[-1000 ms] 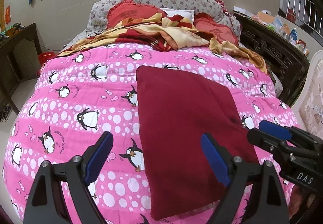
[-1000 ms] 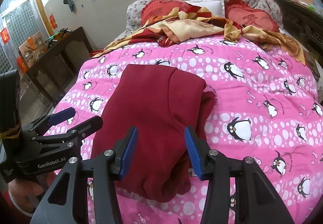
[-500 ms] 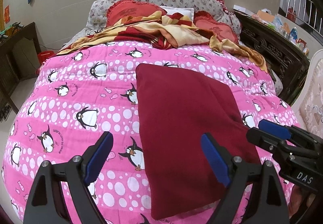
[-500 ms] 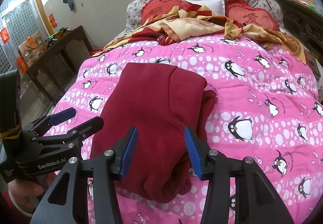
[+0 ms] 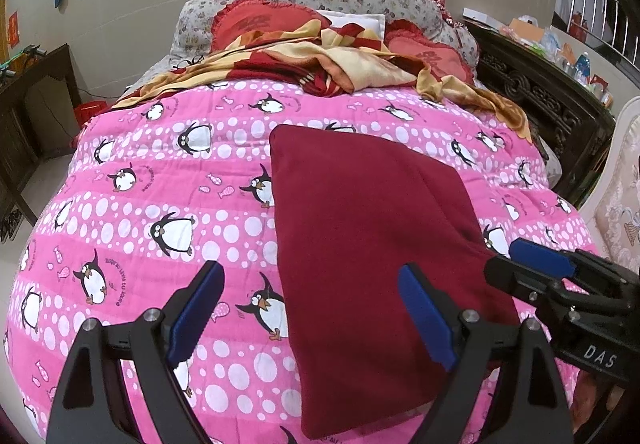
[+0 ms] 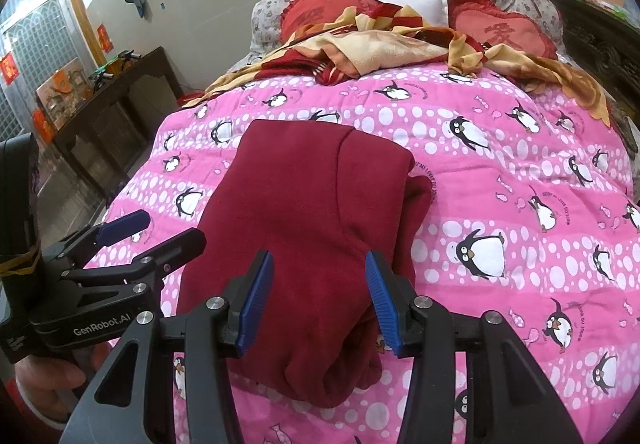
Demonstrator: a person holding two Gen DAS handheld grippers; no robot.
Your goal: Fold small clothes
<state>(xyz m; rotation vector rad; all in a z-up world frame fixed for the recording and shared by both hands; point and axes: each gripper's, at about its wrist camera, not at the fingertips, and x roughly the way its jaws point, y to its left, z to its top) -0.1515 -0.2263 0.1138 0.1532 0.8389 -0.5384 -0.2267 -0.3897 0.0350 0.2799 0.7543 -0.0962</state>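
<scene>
Covering nearly the whole scene, the bed (image 5: 132,203) carries a pink quilt printed with penguins and white dots, and on its middle lies the dark red garment (image 5: 372,236), folded into a long rectangle with one layer lapped over the other along its right side (the overlap shows best in the right wrist view (image 6: 316,211)). A crumpled gold and red blanket (image 5: 352,63) and two red heart pillows (image 5: 256,23) sit well apart from it at the head of the bed.

Compared with the frames from a second ago, almost nothing has moved: the garment keeps the same outline and both views have only drifted slightly. I judge that the fold in hand is finished and the person is pausing before either a last fold across the length or letting go for good.

The left gripper (image 5: 312,308) hovers above the near left edge of the garment with its fingers spread wide, holding nothing. The right gripper (image 6: 320,304) hovers over the near end of the garment, fingers also apart though less widely, and no cloth is pinched between them.

Readable writing is sparse: "GenRobot.AI" on the left gripper's body in the right wrist view, "DAS" on the right gripper's body in the left wrist view, and small print beside some penguins too fine to read.
</scene>
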